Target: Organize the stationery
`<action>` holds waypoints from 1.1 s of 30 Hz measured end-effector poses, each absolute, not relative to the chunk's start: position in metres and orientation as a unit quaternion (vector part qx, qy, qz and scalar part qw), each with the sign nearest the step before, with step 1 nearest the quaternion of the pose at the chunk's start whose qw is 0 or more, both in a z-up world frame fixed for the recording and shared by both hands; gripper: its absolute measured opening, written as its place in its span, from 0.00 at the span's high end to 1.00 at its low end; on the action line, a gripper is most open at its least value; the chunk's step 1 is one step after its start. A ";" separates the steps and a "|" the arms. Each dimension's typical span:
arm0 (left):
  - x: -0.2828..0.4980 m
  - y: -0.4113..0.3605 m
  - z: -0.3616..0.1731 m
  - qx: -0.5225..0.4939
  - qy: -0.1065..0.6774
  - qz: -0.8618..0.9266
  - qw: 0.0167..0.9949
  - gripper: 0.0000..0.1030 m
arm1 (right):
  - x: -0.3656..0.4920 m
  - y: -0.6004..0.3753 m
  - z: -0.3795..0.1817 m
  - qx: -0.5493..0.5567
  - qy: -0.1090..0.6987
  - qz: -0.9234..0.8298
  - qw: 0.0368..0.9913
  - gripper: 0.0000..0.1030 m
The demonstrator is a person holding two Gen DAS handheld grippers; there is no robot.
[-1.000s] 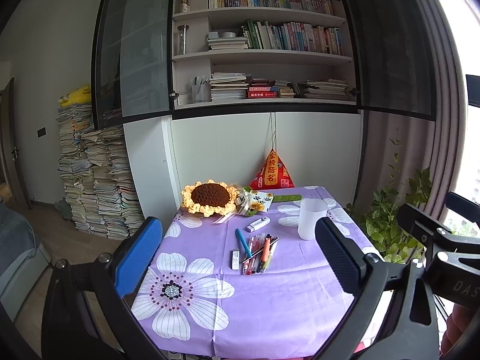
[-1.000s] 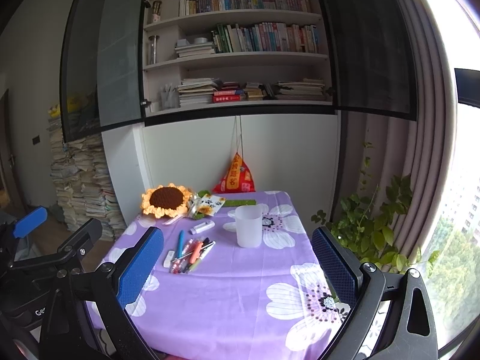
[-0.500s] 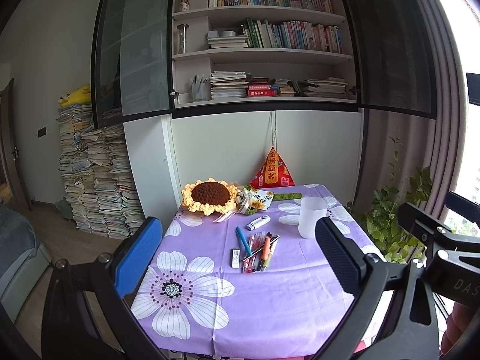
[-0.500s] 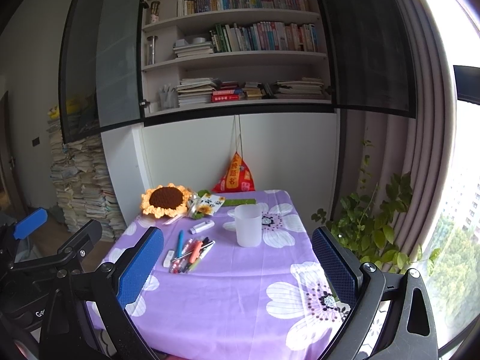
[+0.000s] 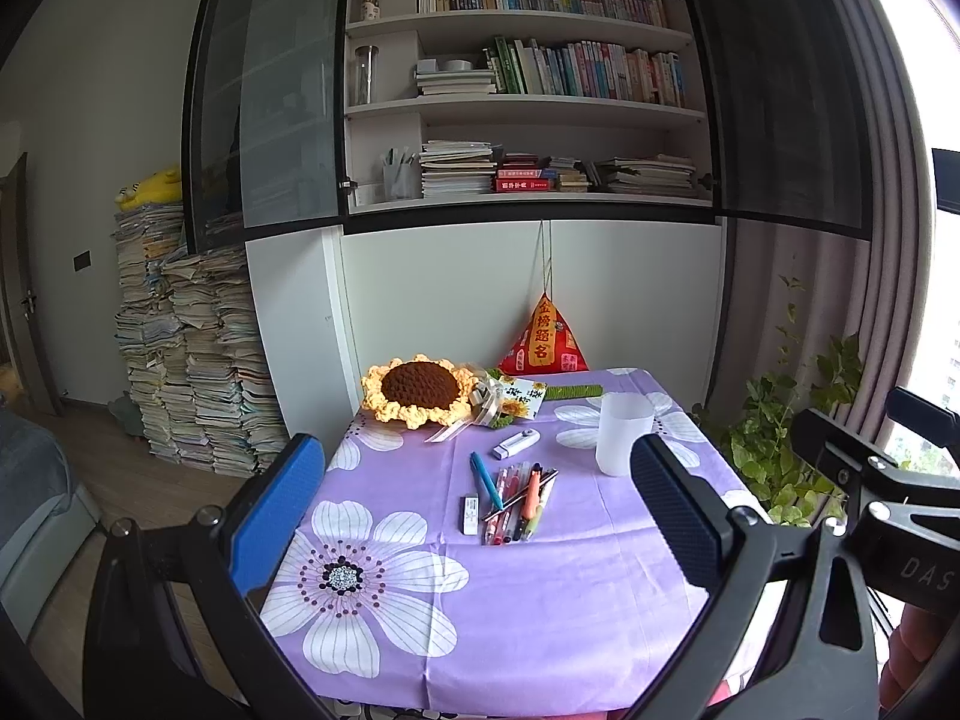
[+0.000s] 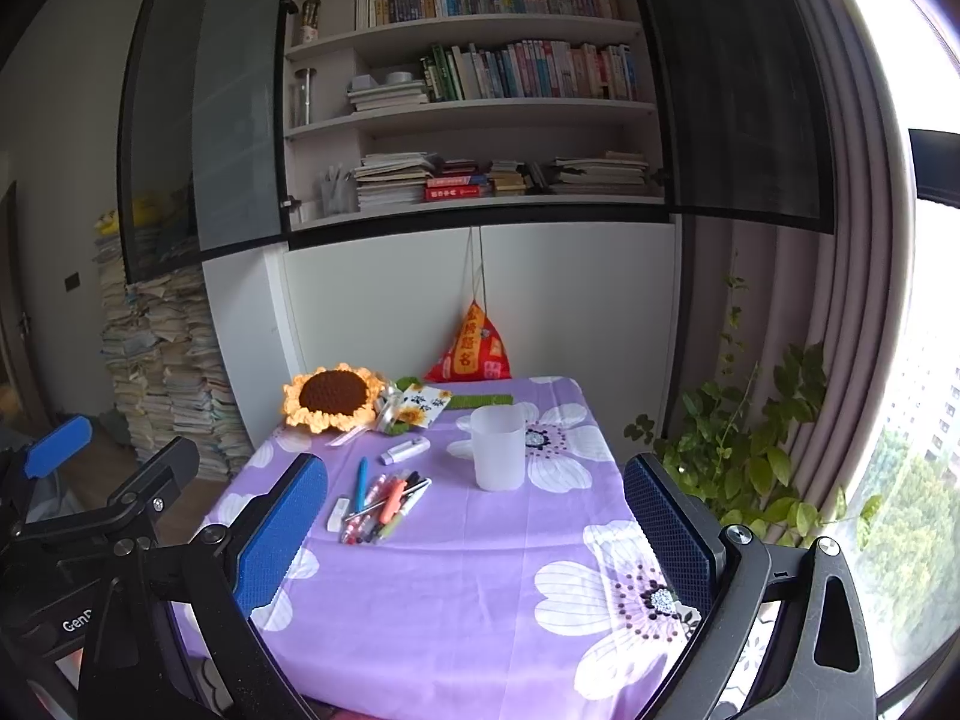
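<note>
A loose pile of pens [image 5: 521,503] [image 6: 387,503] lies mid-table on the purple flowered cloth [image 5: 540,600] [image 6: 480,588], with a blue pen [image 5: 485,479] [image 6: 361,483] and a small white eraser [image 5: 470,515] [image 6: 338,513] at its left. A white correction-tape case [image 5: 515,444] [image 6: 406,450] lies behind them. A translucent white cup [image 5: 623,433] [image 6: 498,447] stands upright to the right. My left gripper [image 5: 474,516] and right gripper [image 6: 477,531] are both open and empty, held near the table's front edge, well short of the pens.
A crocheted sunflower [image 5: 420,399] [image 6: 333,396], a small bouquet card [image 5: 519,399] and a red pyramid pouch [image 5: 543,345] sit along the far edge by the wall. A leafy plant [image 6: 738,450] stands right of the table. Paper stacks [image 5: 192,360] stand at left.
</note>
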State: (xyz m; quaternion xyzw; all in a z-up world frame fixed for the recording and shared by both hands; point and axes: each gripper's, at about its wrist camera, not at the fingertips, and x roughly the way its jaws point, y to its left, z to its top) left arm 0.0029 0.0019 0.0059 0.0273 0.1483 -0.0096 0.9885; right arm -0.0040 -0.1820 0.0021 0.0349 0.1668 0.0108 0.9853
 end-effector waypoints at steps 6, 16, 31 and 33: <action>0.008 0.002 0.005 0.027 0.153 -0.011 0.988 0.01 | -0.003 -0.181 0.000 0.035 0.168 0.011 0.985 0.04; 0.032 0.001 -0.006 0.028 0.173 -0.011 0.985 0.01 | 0.024 -0.179 -0.016 0.040 0.193 0.015 0.980 0.04; 0.068 -0.001 -0.020 0.024 0.185 -0.008 0.982 0.02 | 0.063 -0.184 -0.029 0.038 0.215 0.018 0.976 0.04; 0.075 -0.001 -0.023 0.027 0.189 -0.005 0.982 0.02 | 0.070 -0.185 -0.032 0.037 0.221 0.019 0.974 0.04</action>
